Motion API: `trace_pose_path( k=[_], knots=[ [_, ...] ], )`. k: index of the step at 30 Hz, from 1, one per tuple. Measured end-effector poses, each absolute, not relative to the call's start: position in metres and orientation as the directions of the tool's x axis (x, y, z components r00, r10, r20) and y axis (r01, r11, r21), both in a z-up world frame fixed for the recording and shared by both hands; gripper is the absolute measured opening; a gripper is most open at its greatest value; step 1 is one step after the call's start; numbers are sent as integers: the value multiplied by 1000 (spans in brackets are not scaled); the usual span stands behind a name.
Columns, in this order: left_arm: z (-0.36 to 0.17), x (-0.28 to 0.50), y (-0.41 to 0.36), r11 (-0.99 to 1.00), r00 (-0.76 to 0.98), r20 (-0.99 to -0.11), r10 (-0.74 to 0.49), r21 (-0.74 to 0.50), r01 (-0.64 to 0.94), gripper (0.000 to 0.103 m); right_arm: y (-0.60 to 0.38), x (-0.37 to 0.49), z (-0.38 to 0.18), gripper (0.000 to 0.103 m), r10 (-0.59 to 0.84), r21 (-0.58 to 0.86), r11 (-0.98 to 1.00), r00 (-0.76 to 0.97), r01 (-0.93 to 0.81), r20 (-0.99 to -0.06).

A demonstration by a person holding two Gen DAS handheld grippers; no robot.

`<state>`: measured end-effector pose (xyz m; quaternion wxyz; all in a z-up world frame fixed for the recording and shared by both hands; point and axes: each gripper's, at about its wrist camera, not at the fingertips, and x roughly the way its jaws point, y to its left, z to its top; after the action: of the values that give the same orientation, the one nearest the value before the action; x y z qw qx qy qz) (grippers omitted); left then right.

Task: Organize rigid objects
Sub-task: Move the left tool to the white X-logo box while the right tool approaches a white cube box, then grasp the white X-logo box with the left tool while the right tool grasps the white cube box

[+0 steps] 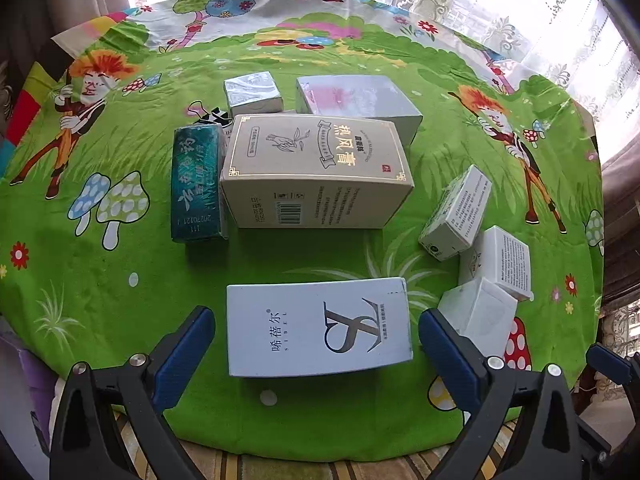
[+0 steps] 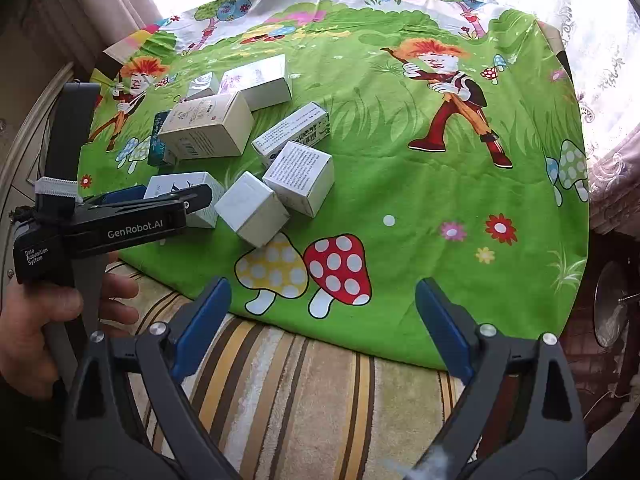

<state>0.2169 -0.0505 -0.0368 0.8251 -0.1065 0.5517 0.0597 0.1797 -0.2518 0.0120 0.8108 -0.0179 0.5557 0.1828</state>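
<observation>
A white-blue SIBEL box [image 1: 320, 328] lies flat near the cloth's front edge, between the jaws of my left gripper [image 1: 317, 314]. The jaws stand wide open, with a small gap on each side of the box. Behind it lie a beige box [image 1: 316, 168], a teal pack [image 1: 196, 184], a small silver box [image 1: 252, 94] and a large pale box [image 1: 360, 104]. To the right sit three white boxes [image 1: 456, 212] [image 1: 496, 260] [image 1: 480, 312]. My right gripper [image 2: 323, 284] is open over the red mushroom print, nothing between its fingers. A hand [image 2: 36, 320] holds the left gripper [image 2: 172, 196] there.
A green cartoon tablecloth [image 1: 100, 272] covers the table; the striped surface [image 2: 300, 380] shows below its front edge. A black binder clip [image 1: 212, 114] lies behind the teal pack. Lace curtains [image 1: 520, 20] hang beyond the far edge. The cloth's right half [image 2: 460, 200] holds no objects.
</observation>
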Motion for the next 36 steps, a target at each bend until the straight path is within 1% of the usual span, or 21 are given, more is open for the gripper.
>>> trace_pose_path(
  k=[5, 6, 7, 8, 11, 16, 21, 26, 28, 30, 32, 33, 36],
  knots=[
    [-52, 222, -46, 968, 361, -932, -40, -126, -216, 102, -240, 185, 0, 95, 304, 221, 935, 304, -277, -903],
    [-52, 221, -45, 968, 368, -929, -39, -126, -216, 98, -238, 187, -1, 95, 310, 233, 936, 301, -265, -902],
    [-50, 220, -44, 968, 376, -926, -38, -127, -214, 91, -236, 189, -2, 95, 309, 238, 938, 300, -250, -902],
    [-49, 220, -42, 969, 383, -923, -37, -127, -214, 89, -235, 190, -2, 95, 307, 242, 942, 302, -234, -902],
    [-48, 216, -35, 967, 392, -919, -53, -145, -210, 89, -228, 194, -4, 95, 306, 263, 949, 307, -176, -901],
    [-42, 201, -11, 954, 418, -907, -49, -167, -250, 89, -210, 202, -9, 95, 272, 250, 962, 314, -109, -910],
    [-35, 179, 17, 930, 460, -887, -47, -207, -303, 89, -196, 212, -15, 95, 224, 218, 974, 326, -55, -919],
    [-33, 162, 26, 918, 489, -870, -65, -245, -313, 89, -186, 219, -25, 94, 166, 178, 984, 323, 9, -932],
    [-33, 160, 28, 915, 493, -867, -72, -254, -313, 89, -183, 220, -30, 87, 128, 146, 989, 325, 30, -937],
    [-34, 158, 29, 914, 495, -865, -74, -258, -314, 89, -183, 221, -35, 71, 108, 131, 990, 320, 51, -941],
    [-36, 156, 31, 909, 495, -865, -79, -266, -320, 89, -180, 220, -36, 64, 82, 105, 993, 332, 51, -940],
    [-39, 159, 32, 906, 493, -866, -84, -272, -324, 89, -179, 219, -36, 57, 78, 100, 994, 338, 48, -938],
    [-41, 157, 35, 895, 502, -860, -92, -292, -337, 89, -181, 215, -36, 47, 66, 92, 994, 361, 56, -930]
  ],
)
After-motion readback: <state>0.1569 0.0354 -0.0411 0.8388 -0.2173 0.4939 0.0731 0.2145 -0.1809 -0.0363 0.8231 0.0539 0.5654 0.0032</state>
